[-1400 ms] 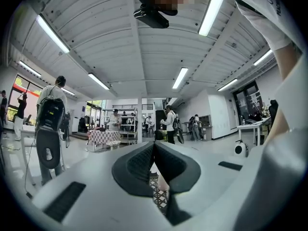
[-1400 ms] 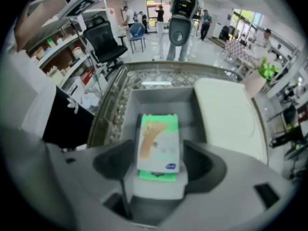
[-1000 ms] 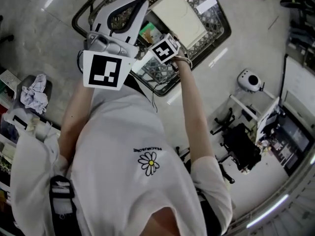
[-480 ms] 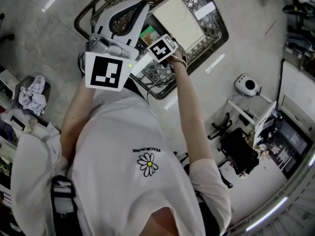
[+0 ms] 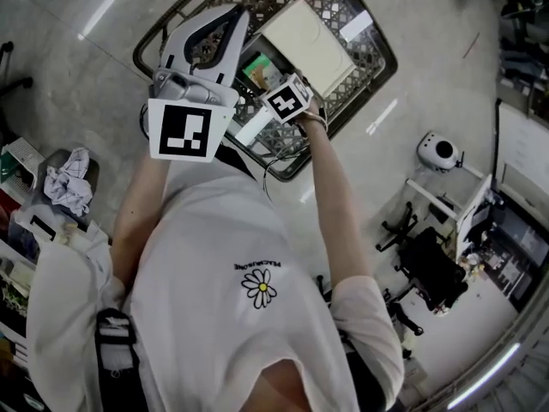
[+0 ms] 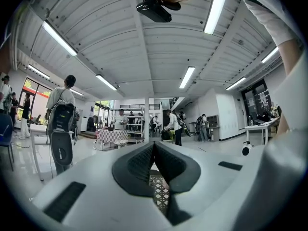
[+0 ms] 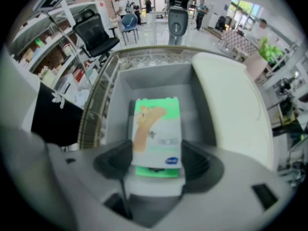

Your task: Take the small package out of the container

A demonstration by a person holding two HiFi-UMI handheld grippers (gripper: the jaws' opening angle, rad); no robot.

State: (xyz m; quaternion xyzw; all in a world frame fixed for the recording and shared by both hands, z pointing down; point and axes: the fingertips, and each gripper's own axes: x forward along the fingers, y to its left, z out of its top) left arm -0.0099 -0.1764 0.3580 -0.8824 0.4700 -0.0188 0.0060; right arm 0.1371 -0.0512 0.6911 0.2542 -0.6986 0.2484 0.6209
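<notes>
The small package (image 7: 156, 129), green and white with a foot printed on it, is clamped between the dark pads of my right gripper (image 7: 156, 152), which is shut on it. It hangs over the open grey container (image 7: 124, 95), whose cream lid (image 7: 231, 105) is folded back to the right. In the head view the package (image 5: 261, 70) shows as a green patch beside the right gripper's marker cube (image 5: 287, 99). My left gripper (image 5: 240, 20) is held over the basket's left side; in its own view the left gripper (image 6: 153, 147) points up into the room, pads touching, nothing held.
The container sits in a black wire basket (image 5: 369, 54) on the floor. A black office chair (image 7: 94, 35) and shelves (image 7: 38, 47) stand beyond the basket. A small white camera unit (image 5: 439, 151) and dark equipment (image 5: 433, 269) lie on the floor to the right. People stand far off.
Both grippers stay over the basket in nearly the same places; the head view has shifted a little. The right gripper's hold on the package looks unchanged.
</notes>
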